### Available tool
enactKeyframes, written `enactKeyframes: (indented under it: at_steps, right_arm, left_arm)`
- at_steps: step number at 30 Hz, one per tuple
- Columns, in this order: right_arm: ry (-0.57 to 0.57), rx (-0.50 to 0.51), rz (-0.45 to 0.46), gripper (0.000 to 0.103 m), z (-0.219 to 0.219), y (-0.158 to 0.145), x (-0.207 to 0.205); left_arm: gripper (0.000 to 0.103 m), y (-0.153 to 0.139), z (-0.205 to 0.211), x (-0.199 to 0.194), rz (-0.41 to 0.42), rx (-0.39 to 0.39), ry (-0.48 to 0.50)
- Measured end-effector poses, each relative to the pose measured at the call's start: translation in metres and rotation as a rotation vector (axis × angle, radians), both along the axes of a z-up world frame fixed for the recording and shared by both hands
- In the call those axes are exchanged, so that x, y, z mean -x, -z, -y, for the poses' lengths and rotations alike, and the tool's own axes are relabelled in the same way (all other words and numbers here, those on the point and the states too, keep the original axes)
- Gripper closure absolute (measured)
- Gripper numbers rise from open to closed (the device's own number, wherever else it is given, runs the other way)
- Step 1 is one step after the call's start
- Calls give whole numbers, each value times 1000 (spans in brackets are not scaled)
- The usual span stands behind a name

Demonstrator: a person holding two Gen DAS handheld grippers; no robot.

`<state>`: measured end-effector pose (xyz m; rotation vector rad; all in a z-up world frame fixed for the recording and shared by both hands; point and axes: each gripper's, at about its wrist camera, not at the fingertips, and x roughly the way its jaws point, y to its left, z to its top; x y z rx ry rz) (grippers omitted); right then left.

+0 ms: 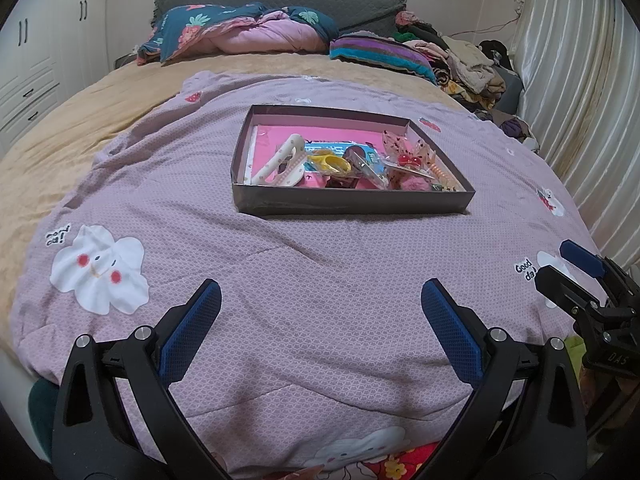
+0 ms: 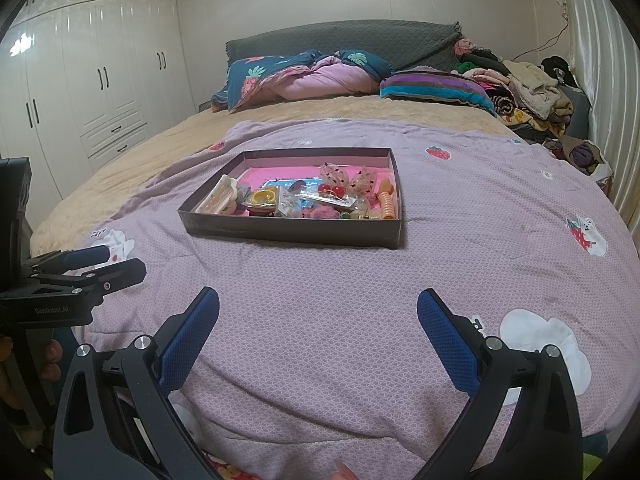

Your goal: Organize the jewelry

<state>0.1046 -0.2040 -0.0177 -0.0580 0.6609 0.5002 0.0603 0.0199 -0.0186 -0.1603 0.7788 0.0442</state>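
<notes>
A shallow dark box [image 1: 352, 203] with a pink floor lies on the purple quilt [image 1: 280, 264]; it also shows in the right wrist view [image 2: 288, 232]. It holds a heap of hair clips and jewelry: a white claw clip [image 1: 280, 158], a yellow clip [image 1: 330, 160], a red cherry piece [image 1: 408, 158], an orange spiral tie [image 2: 387, 200]. My left gripper [image 1: 320, 304] is open and empty over the quilt, short of the box. My right gripper [image 2: 318, 312] is open and empty too, beside the left one [image 2: 108, 264].
The quilt covers a bed with a tan blanket [image 1: 80, 128]. Folded bedding [image 1: 240, 32] and a striped pillow [image 1: 380, 54] lie at the headboard. A clothes pile [image 1: 468, 64] and curtain [image 1: 580, 80] are at right. White wardrobes [image 2: 80, 80] stand at left.
</notes>
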Motion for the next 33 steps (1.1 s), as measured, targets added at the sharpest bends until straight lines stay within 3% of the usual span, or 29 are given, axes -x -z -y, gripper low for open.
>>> enactKeyframes:
  at_steps: [27, 33]
  right_arm:
    - [8, -10, 1, 4, 3, -3, -2]
    - [36, -16, -11, 4, 11, -1, -12]
  left_arm:
    - [9, -2, -12, 0, 19, 49, -4]
    - [9, -1, -17, -3, 24, 6, -58]
